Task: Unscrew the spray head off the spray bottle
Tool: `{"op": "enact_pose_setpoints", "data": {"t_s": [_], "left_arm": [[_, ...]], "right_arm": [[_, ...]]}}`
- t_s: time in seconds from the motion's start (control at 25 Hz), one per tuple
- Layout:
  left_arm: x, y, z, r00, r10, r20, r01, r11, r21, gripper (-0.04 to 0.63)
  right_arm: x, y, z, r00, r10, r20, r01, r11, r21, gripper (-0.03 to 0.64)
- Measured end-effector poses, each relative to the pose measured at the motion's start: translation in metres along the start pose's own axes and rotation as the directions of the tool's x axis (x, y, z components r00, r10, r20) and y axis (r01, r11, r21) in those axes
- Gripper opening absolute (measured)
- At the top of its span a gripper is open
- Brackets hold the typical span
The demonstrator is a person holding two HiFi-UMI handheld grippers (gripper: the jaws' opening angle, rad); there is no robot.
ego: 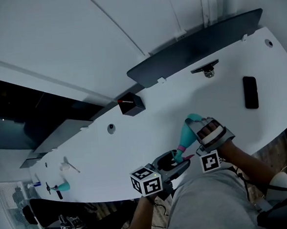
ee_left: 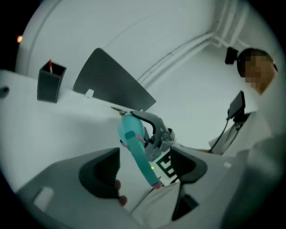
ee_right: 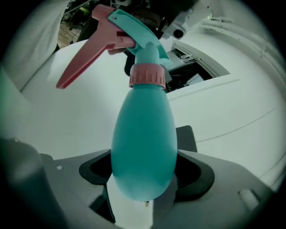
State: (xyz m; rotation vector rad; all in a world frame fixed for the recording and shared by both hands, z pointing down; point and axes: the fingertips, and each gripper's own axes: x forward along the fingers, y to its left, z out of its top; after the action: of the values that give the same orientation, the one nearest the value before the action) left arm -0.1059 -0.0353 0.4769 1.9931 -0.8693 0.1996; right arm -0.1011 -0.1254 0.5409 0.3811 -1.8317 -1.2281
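The left gripper, nearer the person, stands spread, and the spray head lies between its jaws. From there the spray bottle runs lengthwise far and right into the right gripper, which pinches its body.

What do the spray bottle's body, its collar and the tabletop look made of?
Bottle body: probably plastic, smooth teal with a soft sheen. Collar: matte pink plastic by its moulded ring shape. Tabletop: smooth, flat white, maybe laminate; the look leaves it open.
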Motion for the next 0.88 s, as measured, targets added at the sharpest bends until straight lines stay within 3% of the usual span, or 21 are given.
{"op": "enact_pose_setpoints", "data": {"t_s": [0.08, 0.12, 0.16, 0.2, 0.24, 0.28, 0.36, 0.4, 0.44, 0.48, 0.52, 0.6, 0.72, 0.76, 0.8, 0.84, 0.88], "left_arm": [[-0.015, 0.002, 0.003, 0.996, 0.090, 0.002, -0.089, 0.979, 0.183, 0.374], [-0.025, 0.004, 0.006, 0.989, 0.150, 0.006, -0.145, 0.941, 0.305, 0.379], [-0.036, 0.007, 0.008, 0.975, 0.220, 0.010, -0.201, 0.873, 0.445, 0.379], [-0.045, 0.010, 0.010, 0.955, 0.296, 0.017, -0.248, 0.767, 0.591, 0.379], [-0.052, 0.013, 0.011, 0.928, 0.372, 0.029, -0.274, 0.626, 0.730, 0.379], [-0.056, 0.016, 0.011, 0.896, 0.442, 0.045, -0.267, 0.454, 0.850, 0.379], [-0.055, 0.022, 0.008, 0.825, 0.557, 0.092, -0.149, 0.059, 0.987, 0.367], [-0.051, 0.025, 0.005, 0.797, 0.592, 0.118, -0.060, -0.117, 0.991, 0.353], [-0.044, 0.024, 0.001, 0.786, 0.602, 0.139, 0.016, -0.245, 0.969, 0.339], [-0.036, 0.019, -0.002, 0.794, 0.589, 0.150, 0.061, -0.322, 0.945, 0.325], [-0.028, 0.013, -0.005, 0.811, 0.565, 0.151, 0.080, -0.362, 0.929, 0.310], [-0.015, 0.005, -0.011, 0.830, 0.537, 0.150, 0.093, -0.398, 0.912, 0.282], [-0.001, 0.009, -0.015, 0.826, 0.542, 0.158, 0.118, -0.439, 0.891, 0.269], [0.002, 0.010, -0.016, 0.826, 0.537, 0.170, 0.116, -0.458, 0.881, 0.233], [0.003, 0.010, -0.016, 0.826, 0.535, 0.179, 0.111, -0.464, 0.879, 0.171], [0.002, 0.010, -0.016, 0.821, 0.543, 0.178, 0.104, -0.448, 0.888, 0.143], [0.001, 0.010, -0.015, 0.814, 0.555, 0.172, 0.091, -0.414, 0.905, 0.134]], "right_arm": [[0.004, 0.015, 0.001, 0.993, 0.115, 0.040, -0.117, 0.990, 0.075, 0.413], [0.004, 0.024, 0.002, 0.982, 0.180, 0.063, -0.186, 0.977, 0.107, 0.413], [0.005, 0.032, 0.001, 0.965, 0.248, 0.085, -0.257, 0.958, 0.128, 0.413], [0.004, 0.040, 0.001, 0.945, 0.310, 0.107, -0.323, 0.936, 0.140, 0.413], [0.003, 0.046, 0.002, 0.923, 0.362, 0.132, -0.380, 0.914, 0.146, 0.413], [0.001, 0.052, 0.003, 0.901, 0.405, 0.158, -0.427, 0.893, 0.145, 0.413], [-0.005, 0.060, 0.008, 0.854, 0.479, 0.202, -0.508, 0.852, 0.128, 0.413], [-0.008, 0.063, 0.012, 0.827, 0.519, 0.217, -0.550, 0.827, 0.118, 0.413], [-0.010, 0.067, 0.015, 0.798, 0.558, 0.227, -0.591, 0.799, 0.112, 0.413], [-0.013, 0.069, 0.019, 0.771, 0.593, 0.232, -0.626, 0.772, 0.109, 0.413], [-0.015, 0.071, 0.022, 0.752, 0.617, 0.233, -0.650, 0.752, 0.106, 0.413], [-0.017, 0.070, 0.027, 0.744, 0.629, 0.225, -0.659, 0.746, 0.092, 0.413], [-0.017, 0.060, 0.034, 0.773, 0.594, 0.222, -0.620, 0.781, 0.073, 0.413], [-0.017, 0.056, 0.036, 0.785, 0.578, 0.222, -0.605, 0.793, 0.071, 0.413], [-0.017, 0.052, 0.037, 0.800, 0.560, 0.216, -0.584, 0.809, 0.064, 0.413], [-0.016, 0.048, 0.037, 0.819, 0.536, 0.206, -0.557, 0.829, 0.054, 0.413], [-0.015, 0.044, 0.036, 0.838, 0.507, 0.199, -0.525, 0.850, 0.044, 0.413]]}}
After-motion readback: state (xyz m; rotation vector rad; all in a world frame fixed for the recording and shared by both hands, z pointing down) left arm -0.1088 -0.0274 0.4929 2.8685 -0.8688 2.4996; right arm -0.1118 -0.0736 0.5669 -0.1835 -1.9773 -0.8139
